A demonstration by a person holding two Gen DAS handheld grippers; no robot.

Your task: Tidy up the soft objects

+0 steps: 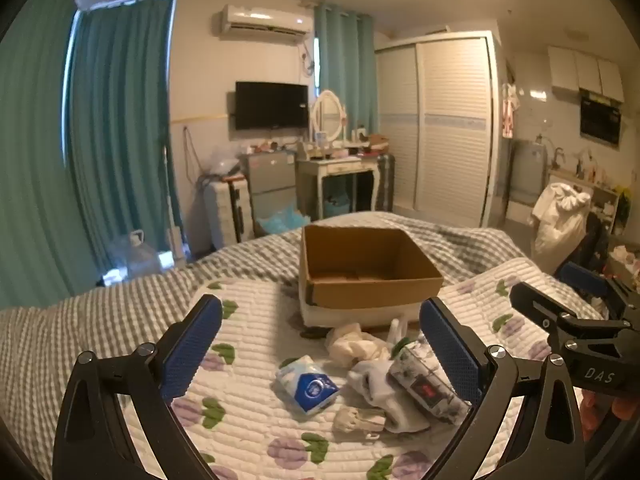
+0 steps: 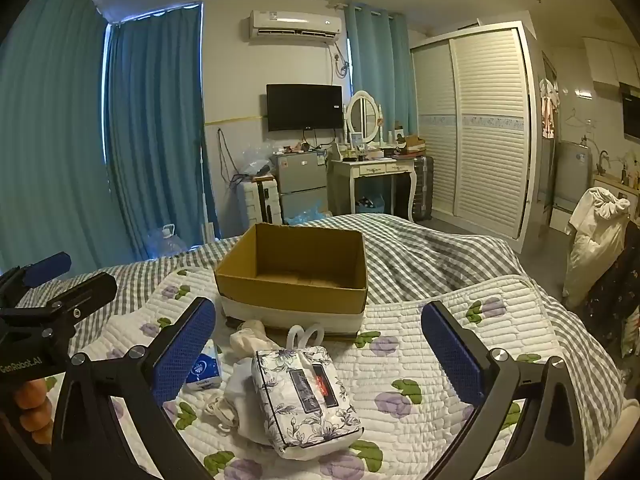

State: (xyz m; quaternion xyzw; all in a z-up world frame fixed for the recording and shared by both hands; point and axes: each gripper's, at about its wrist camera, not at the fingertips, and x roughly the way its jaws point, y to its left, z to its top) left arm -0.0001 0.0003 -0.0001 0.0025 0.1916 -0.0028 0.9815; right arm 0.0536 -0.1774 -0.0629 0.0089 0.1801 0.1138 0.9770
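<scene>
Lying flat, floral tissue pack (image 2: 306,394) long axis runs toward cardboard box (image 2: 294,280).

Quilted bed (image 2: 460,344): cardboard box (image 2: 296,280), tissue pack (image 2: 308,396).

Cloth, card and plastic on the bed

We see a matt brown cardboard box (image 2: 296,276) on a ribbed quilted cloth cover (image 2: 460,344); a glossy floral plastic tissue pack (image 2: 306,396), a shiny blue-and-white wrapper pack (image 1: 306,386) and soft white cloth pieces (image 1: 372,380) lie near it. Our left gripper (image 1: 320,344) and right gripper (image 2: 320,344) show matt black frames, metal screws and rough blue textured pads (image 2: 184,352).
</scene>
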